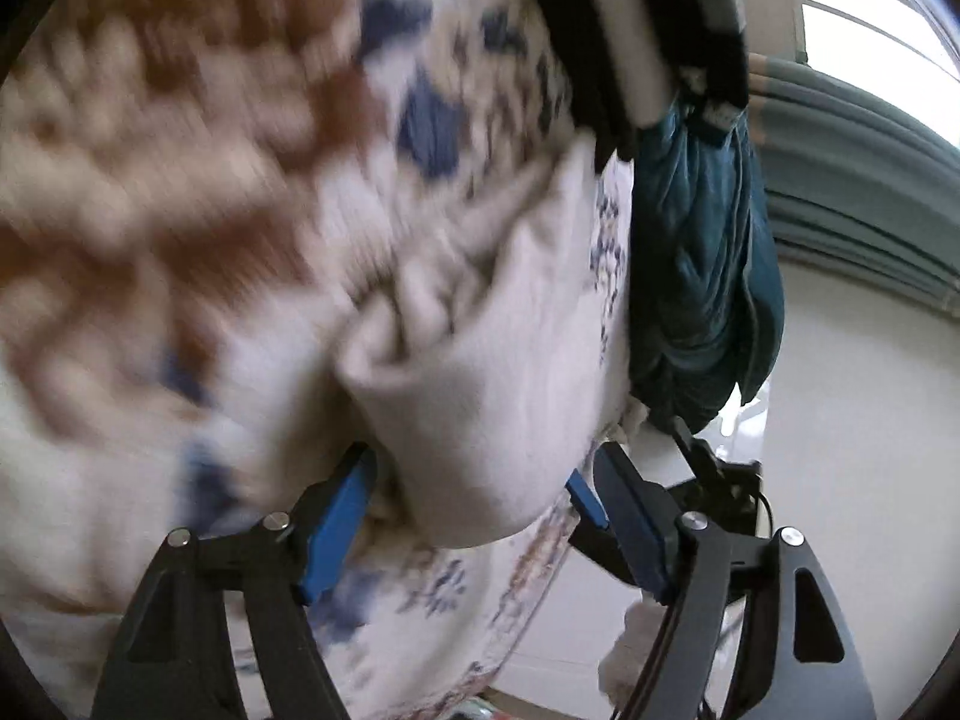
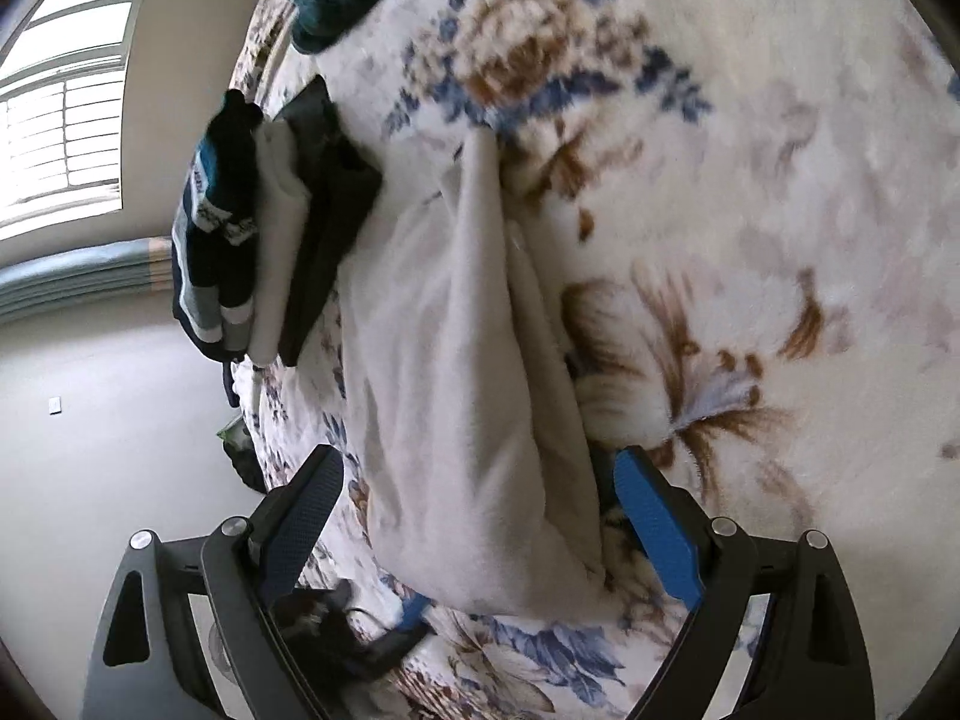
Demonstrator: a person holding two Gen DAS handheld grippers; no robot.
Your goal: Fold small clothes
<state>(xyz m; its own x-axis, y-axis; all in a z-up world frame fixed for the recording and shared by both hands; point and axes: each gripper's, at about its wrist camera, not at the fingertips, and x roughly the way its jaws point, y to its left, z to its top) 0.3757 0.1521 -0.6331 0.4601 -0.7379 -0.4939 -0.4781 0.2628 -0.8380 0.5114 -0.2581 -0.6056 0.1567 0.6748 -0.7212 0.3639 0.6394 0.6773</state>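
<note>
The cream knitted garment [image 2: 474, 372] lies folded on the floral fleece bedspread [image 2: 750, 150], near its edge. Left gripper [image 1: 480, 498] and right gripper [image 2: 480, 492] both gape around it, unclamped. A folded clothes stack [image 2: 264, 228] sits at the bed's edge.

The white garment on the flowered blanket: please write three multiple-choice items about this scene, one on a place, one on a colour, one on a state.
1. Where does the stack of folded clothes lie, seen from the right wrist?
A. Left of the white garment
B. On top of the white garment
C. Between the right tongs

2. What colour is the bunched cloth at the blanket's edge?
A. Red
B. Teal
C. Yellow

3. How do the right tongs stand?
A. Shut and empty
B. Out of view
C. Open, with the white garment between the pads

Answers:
1 A: the stack sits by the edge of the flowered blanket, left of the garment.
2 B: its folds are dark blue-green.
3 C: both blue pads stand apart from the fabric's sides.
</note>
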